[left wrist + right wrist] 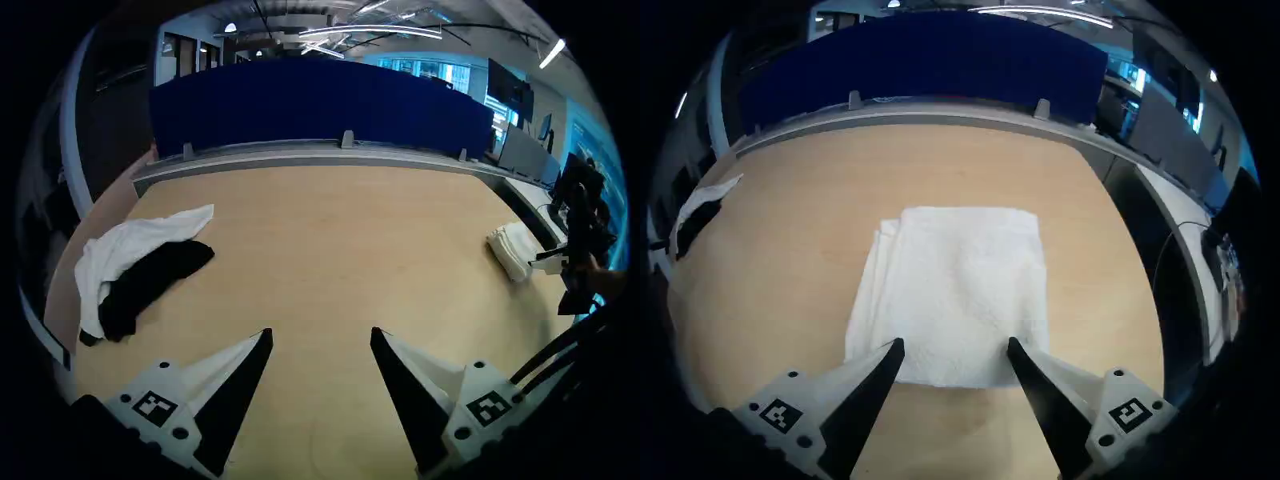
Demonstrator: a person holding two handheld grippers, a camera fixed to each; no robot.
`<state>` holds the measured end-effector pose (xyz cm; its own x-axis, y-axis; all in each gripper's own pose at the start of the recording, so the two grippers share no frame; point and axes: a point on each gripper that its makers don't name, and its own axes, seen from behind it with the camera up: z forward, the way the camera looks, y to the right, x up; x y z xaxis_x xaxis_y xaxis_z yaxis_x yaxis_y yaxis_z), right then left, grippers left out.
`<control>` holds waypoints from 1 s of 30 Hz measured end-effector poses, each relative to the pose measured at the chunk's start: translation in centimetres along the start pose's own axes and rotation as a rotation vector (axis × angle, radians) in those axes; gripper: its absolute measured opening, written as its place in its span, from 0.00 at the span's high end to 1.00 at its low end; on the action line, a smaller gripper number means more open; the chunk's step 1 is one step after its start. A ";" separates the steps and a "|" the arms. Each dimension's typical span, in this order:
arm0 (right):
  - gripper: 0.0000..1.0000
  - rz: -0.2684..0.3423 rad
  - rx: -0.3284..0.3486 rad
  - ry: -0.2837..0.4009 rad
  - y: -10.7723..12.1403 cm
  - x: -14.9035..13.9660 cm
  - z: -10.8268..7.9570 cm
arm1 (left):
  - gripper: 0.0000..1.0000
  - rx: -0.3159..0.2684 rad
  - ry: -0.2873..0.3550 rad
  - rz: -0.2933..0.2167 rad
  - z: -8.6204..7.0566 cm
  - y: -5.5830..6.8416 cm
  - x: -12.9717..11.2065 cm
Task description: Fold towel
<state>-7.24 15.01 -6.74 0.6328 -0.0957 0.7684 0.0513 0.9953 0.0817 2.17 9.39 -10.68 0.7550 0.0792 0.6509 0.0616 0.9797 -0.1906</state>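
A folded white towel [956, 280] lies flat on the wooden table [800, 208] in the right gripper view. My right gripper [954, 342] hangs open over the towel's near edge, its fingertips [894, 348] apart and not pinching the cloth. In the left gripper view that same folded towel [510, 250] sits far right, with the right gripper [570, 258] beside it and a hand behind. My left gripper [321, 332] is open over bare table [336, 240]. A crumpled white towel [120, 244] lies at the left, with a black cloth [156, 280] partly over it.
A blue divider panel [320, 104] with a grey rail runs along the table's far edge. The table's right edge [1136, 264] drops off near the folded towel, with desks and monitors [512, 92] beyond. The crumpled pile [700, 204] lies at the far left.
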 end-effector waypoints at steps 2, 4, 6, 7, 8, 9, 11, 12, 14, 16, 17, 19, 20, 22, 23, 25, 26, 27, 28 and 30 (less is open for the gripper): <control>0.00 0.005 0.001 0.010 -0.1 0.4 -0.2 | 0.10 0.001 0.002 0.001 -0.1 -0.1 0.0; 0.00 0.013 0.004 0.027 -0.2 0.9 -0.6 | 0.10 0.002 0.004 0.002 -0.2 -0.2 0.0; 0.00 0.020 0.007 0.045 -0.3 1.4 -1.1 | 0.10 0.003 0.006 0.003 -0.3 -0.2 0.1; 0.00 0.020 0.008 0.052 -0.3 1.7 -1.3 | 0.10 0.003 0.007 0.002 -0.3 -0.3 0.1; 0.00 0.021 0.009 0.059 -0.4 1.8 -1.4 | 0.10 0.002 0.008 0.002 -0.3 -0.3 0.1; 0.00 0.021 0.009 0.065 -0.4 2.0 -1.6 | 0.10 0.002 0.009 0.002 -0.3 -0.3 0.1; 0.00 0.019 0.006 0.073 -0.4 2.2 -1.9 | 0.10 0.001 0.012 0.004 -0.3 -0.4 0.2; 0.00 0.019 0.004 0.078 -0.4 2.3 -2.1 | 0.10 0.000 0.014 0.005 -0.2 -0.4 0.3; 0.00 0.022 0.003 0.089 -0.5 2.6 -2.5 | 0.10 0.000 0.019 0.008 -0.2 -0.5 0.4; 0.00 0.032 0.005 0.118 -0.9 3.2 -3.0 | 0.10 -0.002 0.024 0.008 -0.2 -0.6 0.5; 0.00 0.038 0.006 0.136 -1.0 3.6 -3.3 | 0.10 -0.003 0.027 0.008 -0.2 -0.6 0.6; 0.00 0.057 0.014 0.192 -1.6 4.8 -4.3 | 0.10 -0.006 0.037 0.004 -0.2 -0.7 0.9; 0.00 0.068 0.020 0.222 -1.9 5.5 -4.8 | 0.10 -0.008 0.042 0.002 -0.2 -0.7 1.0; 0.00 0.086 0.031 0.300 -2.4 7.0 -6.1 | 0.10 -0.011 0.050 -0.006 -0.2 -0.8 1.3; 0.00 0.094 0.036 0.339 -2.7 7.8 -6.7 | 0.10 -0.013 0.053 -0.010 -0.2 -0.9 1.5; 0.00 0.110 0.028 0.423 -2.7 9.3 -8.2 | 0.10 -0.016 0.063 -0.016 -0.2 -0.9 1.8; 0.00 0.117 0.019 0.462 -2.6 10.0 -8.8 | 0.10 -0.017 0.068 -0.019 -0.2 -1.0 1.9; 0.00 0.125 0.009 0.499 -2.5 10.7 -9.5 | 0.10 -0.019 0.074 -0.022 -0.2 -1.0 2.1; 0.00 0.133 -0.007 0.533 -2.1 11.2 -10.2 | 0.10 -0.023 0.084 -0.026 -0.2 -1.0 2.4; 0.00 0.148 -0.035 0.592 -1.6 12.2 -11.3 | 0.10 -0.029 0.102 -0.032 -0.2 -1.0 2.8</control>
<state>9.15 12.40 -4.68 0.9565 0.0569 0.2861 -0.0509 0.9983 -0.0282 4.38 8.64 -8.86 0.8147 0.0271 0.5792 0.1046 0.9757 -0.1928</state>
